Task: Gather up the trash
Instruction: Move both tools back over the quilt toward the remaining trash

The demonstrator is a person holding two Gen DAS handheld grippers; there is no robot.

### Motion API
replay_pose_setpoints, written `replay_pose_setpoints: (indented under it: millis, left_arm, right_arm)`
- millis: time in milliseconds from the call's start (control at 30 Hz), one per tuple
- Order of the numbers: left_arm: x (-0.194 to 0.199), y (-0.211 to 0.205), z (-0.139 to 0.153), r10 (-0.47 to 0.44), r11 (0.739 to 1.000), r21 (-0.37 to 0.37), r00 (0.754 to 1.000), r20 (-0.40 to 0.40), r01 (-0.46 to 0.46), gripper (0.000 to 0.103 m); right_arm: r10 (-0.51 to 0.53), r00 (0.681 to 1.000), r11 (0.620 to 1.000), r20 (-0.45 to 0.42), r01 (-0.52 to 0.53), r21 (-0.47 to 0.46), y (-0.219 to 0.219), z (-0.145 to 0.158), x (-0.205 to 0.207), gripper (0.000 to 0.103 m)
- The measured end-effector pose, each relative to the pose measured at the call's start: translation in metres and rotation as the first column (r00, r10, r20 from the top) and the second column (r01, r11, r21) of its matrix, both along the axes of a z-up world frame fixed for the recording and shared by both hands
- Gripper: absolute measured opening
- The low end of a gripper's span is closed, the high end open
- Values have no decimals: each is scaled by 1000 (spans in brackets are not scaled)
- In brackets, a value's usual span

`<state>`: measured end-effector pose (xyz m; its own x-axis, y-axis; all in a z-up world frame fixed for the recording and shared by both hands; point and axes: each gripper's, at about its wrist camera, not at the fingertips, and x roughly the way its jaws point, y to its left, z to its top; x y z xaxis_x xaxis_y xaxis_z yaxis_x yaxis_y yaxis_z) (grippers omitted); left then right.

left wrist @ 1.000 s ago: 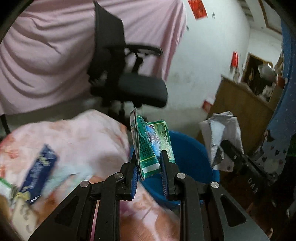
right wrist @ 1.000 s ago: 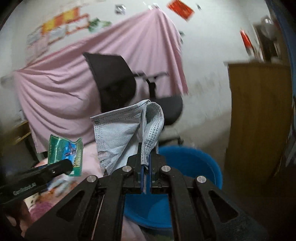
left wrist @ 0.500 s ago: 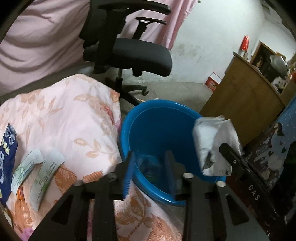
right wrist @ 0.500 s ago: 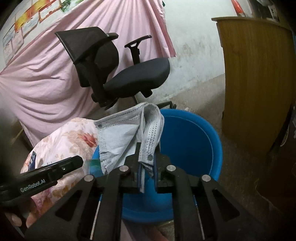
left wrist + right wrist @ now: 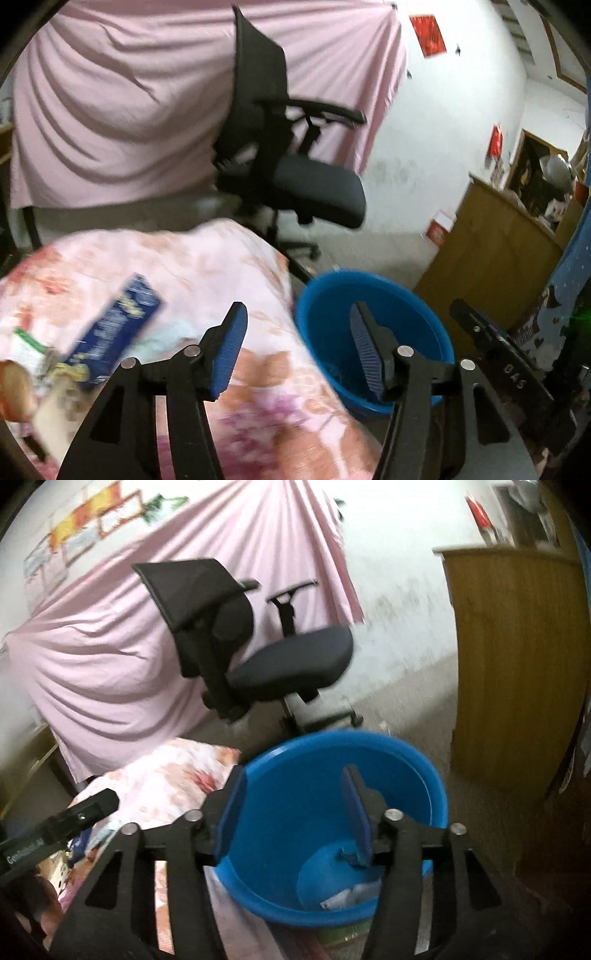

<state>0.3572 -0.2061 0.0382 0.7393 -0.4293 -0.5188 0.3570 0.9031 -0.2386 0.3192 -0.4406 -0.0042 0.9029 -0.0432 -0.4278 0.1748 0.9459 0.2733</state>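
Over blue bucket (image 5: 424, 771): right gripper (image 5: 293, 805) just opened wide, empty.

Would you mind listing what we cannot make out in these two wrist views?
- Left wrist view: print on the blue packet is lost to motion blur.
- Left wrist view: items at the lower left edge are blurred and cut off.
- Left wrist view: the blue bucket bottom is hidden by the left hand-held gripper.
- Right wrist view: the pale item in the bucket is partly hidden behind the right hand-held gripper.
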Motion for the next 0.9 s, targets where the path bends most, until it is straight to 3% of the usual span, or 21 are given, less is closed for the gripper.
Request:
replay_pose_setpoints:
  millis: [133, 267, 533, 800, 900]
  left_arm:
    - [-21, 37, 12, 91, 995, -41, 992, 88, -87, 81]
    - [-43, 73, 21, 187, 981, -78, 970, 158, -176, 98]
    - [-80, 123, 24, 309, 951, -67, 910, 277, -302, 100]
    - [-124, 162, 9, 401, 907, -47, 823, 402, -419, 100]
    - [-129, 172, 1, 407, 900, -30, 814, 413, -435, 100]
  right_arm:
    - [40, 994, 999, 104, -36, -34, 21, 19, -13, 101]
    - [86, 976, 995, 200, -73, -72, 45, 34, -28, 103]
    - [171, 934, 981, 313, -132, -143, 89, 50, -50, 103]
    - [275, 892, 954, 358, -209, -213, 136, 57, -63, 103]
    - [316, 883, 939, 348, -238, -248, 152, 58, -62, 103]
